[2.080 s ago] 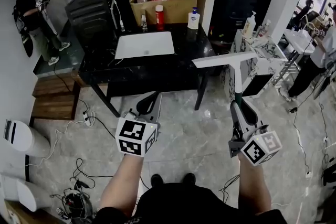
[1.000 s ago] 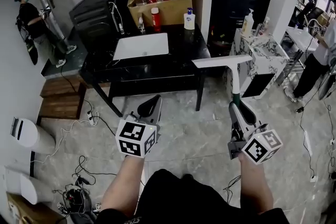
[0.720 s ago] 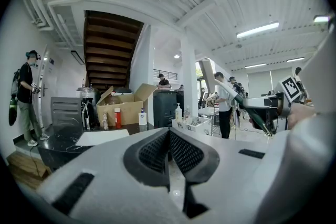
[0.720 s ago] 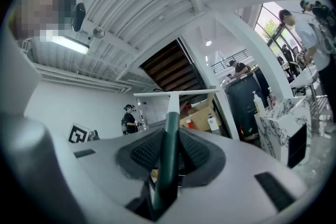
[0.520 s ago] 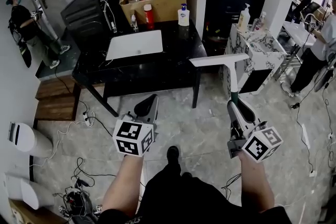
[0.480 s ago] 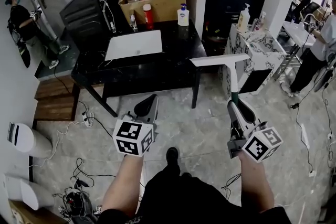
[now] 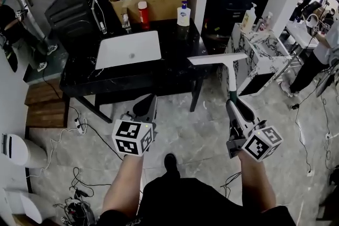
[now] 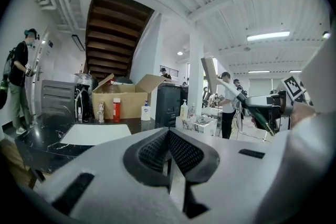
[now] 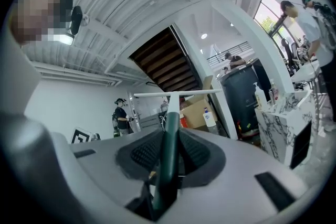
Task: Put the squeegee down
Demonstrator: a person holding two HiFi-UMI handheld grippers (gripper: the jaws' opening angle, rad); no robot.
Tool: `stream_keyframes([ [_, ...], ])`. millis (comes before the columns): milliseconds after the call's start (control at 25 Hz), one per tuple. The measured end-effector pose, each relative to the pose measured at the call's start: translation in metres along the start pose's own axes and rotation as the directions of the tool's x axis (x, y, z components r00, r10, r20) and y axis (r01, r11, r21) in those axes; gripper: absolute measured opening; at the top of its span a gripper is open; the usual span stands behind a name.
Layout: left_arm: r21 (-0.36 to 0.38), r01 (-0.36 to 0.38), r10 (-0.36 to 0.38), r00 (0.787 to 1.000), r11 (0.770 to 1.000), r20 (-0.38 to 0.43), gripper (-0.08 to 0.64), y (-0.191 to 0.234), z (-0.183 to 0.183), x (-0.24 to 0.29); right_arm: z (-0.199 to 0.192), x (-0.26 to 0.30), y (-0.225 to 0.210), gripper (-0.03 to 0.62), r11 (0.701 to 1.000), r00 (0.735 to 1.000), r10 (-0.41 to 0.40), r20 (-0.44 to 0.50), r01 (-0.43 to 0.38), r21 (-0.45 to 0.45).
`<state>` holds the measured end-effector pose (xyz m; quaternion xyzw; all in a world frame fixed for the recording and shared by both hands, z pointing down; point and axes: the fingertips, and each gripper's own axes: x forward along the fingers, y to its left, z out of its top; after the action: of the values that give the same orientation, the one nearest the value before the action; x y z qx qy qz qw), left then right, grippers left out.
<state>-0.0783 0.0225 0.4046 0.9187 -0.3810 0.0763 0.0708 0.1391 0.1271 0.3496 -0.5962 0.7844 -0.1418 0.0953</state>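
The right gripper (image 7: 235,109) has its jaws pressed together on the dark green handle of the squeegee (image 7: 231,78). In the right gripper view the handle runs up between the two black pads of the right gripper (image 9: 169,157), and the squeegee (image 9: 171,113) rises straight out of the jaws to its white crossbar at the top. The bar lies level, across the line of the handle. The squeegee is in the air, held above the floor (image 7: 185,129). It rests on no surface. In the head view its white bar shows in front of the right front corner of the black table (image 7: 159,75); I cannot tell whether they touch.

The left gripper (image 7: 144,109) has its jaws closed on each other, and nothing is between them. The left gripper view shows the two pads of the left gripper (image 8: 168,139) meeting at the middle. At the right of that view the squeegee (image 8: 211,70) stands out from the other gripper, tilted.

On the table lies a white rectangular basin (image 7: 128,49). Behind it stands an open cardboard box (image 7: 159,5), and just in front of the box there is a red bottle (image 7: 143,12)
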Motion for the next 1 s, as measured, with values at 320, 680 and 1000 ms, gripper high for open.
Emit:
stream_keyframes([
  [320,0.008,0.042,-0.042,0.999,0.999,0.018,0.006,0.050,0.024,0.056,0.015,0.077,-0.009,0.100,1.000,1.000,-0.021,-0.004,0.021,-0.004],
  [680,0.001,0.060,-0.060,0.997,0.998,0.045,0.006,0.082,0.039,0.073,0.024,0.118,-0.002,0.100,0.999,0.999,-0.028,-0.016,0.028,-0.036],
  [1000,-0.008,0.061,-0.060,0.996,0.998,0.069,0.006,0.094,0.053,0.087,0.032,0.144,-0.008,0.100,0.999,1.000,0.002,-0.011,-0.002,-0.049],
])
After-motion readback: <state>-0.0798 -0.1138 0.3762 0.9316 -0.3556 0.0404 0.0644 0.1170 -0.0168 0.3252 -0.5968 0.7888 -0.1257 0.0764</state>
